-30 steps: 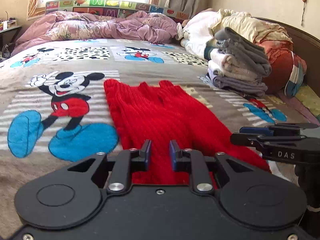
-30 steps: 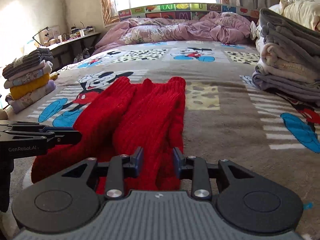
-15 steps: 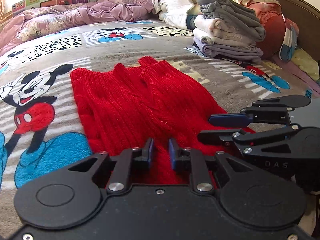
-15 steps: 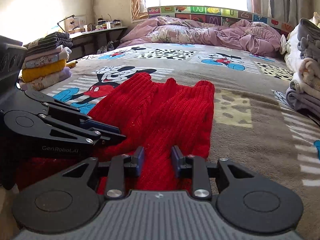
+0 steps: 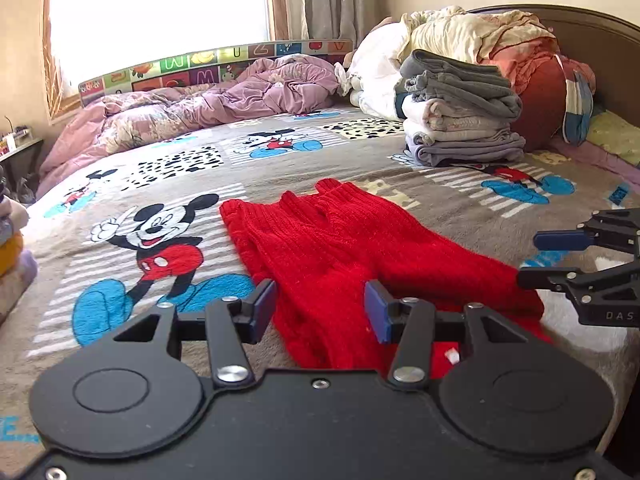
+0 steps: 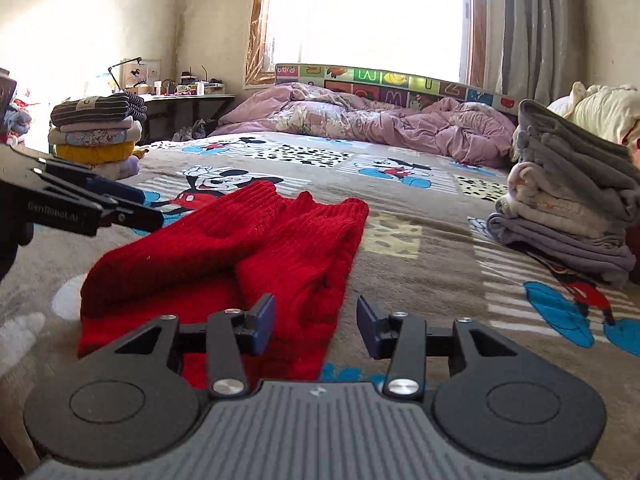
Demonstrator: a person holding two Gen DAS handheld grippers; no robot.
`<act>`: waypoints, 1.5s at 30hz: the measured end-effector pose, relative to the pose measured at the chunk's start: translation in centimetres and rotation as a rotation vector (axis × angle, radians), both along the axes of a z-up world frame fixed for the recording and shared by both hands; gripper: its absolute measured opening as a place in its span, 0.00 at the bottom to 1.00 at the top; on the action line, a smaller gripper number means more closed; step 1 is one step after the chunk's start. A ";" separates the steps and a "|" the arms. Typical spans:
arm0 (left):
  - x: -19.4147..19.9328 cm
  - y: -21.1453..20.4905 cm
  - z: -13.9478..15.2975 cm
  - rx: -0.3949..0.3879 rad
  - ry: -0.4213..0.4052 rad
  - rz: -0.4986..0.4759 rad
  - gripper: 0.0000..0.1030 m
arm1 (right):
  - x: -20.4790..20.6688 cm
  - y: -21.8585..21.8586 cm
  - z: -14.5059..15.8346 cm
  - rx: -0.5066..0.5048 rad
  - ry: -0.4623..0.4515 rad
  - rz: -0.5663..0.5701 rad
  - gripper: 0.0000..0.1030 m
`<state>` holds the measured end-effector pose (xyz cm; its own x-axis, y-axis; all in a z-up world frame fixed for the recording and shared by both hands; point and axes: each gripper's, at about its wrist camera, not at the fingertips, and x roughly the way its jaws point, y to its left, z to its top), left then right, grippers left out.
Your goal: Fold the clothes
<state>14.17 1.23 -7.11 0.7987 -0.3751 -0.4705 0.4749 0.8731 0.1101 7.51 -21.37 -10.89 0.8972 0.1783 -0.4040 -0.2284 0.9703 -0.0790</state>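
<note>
While both sets of jaws are opening with nothing pinched, the red knit garment (image 5: 352, 252) lies folded on the bed (image 5: 280, 176), just ahead of the left gripper (image 5: 320, 310) and ahead-left of the right gripper (image 6: 316, 320).

You have strong daylight pouring in from the window (image 6: 372, 16) behind the bed, and it burns out to pure white in both wrist views, with a washed-out glow spreading onto the wall (image 6: 80, 28) at the left of your right view. The blanket (image 5: 280, 176) and the red knit (image 5: 352, 240) are evenly lit and sharp, with only soft, short shadows under the folds. Your fisheye lenses bow the straight edges and darken the corners, and nothing shows motion blur.
</note>
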 end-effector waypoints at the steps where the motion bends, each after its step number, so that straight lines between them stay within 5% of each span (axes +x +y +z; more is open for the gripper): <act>1: -0.9 0.1 0.0 0.023 -0.012 0.001 0.51 | -0.8 -0.1 -0.4 -0.027 -0.002 -0.002 0.47; 10: -7.2 -1.8 -5.0 0.478 -0.150 -0.119 0.63 | -4.8 1.2 -3.6 -0.331 0.029 0.078 0.54; 13: -7.5 -3.6 -7.8 0.700 -0.246 -0.150 0.62 | -4.5 1.8 -4.1 -0.377 0.005 0.082 0.55; 15: -7.3 -4.0 -8.5 0.748 -0.287 -0.163 0.62 | -4.2 2.7 -4.6 -0.423 -0.028 0.084 0.55; 21: -6.1 -4.0 -9.1 0.762 -0.355 -0.127 0.62 | -2.7 4.1 -5.3 -0.491 -0.102 0.111 0.55; 25: -5.3 -4.3 -9.2 0.738 -0.335 -0.116 0.40 | -2.2 4.1 -5.3 -0.487 -0.113 0.126 0.49; 27: -5.1 -4.5 -9.4 0.739 -0.330 -0.104 0.36 | -2.3 4.3 -5.3 -0.497 -0.111 0.159 0.35; 32: -4.6 -5.0 -9.4 0.704 -0.302 -0.074 0.21 | -2.0 4.3 -4.9 -0.468 -0.091 0.177 0.24; 45: -13.3 -3.8 -5.6 0.747 -0.272 -0.166 0.19 | -10.9 4.9 -1.4 -0.470 -0.151 0.292 0.19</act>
<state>0.88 -2.57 -12.74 0.8826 -0.1626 -0.4410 0.4646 0.4442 0.7660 -3.36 -16.47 -12.26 0.8915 0.2595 -0.3713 -0.4346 0.7212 -0.5394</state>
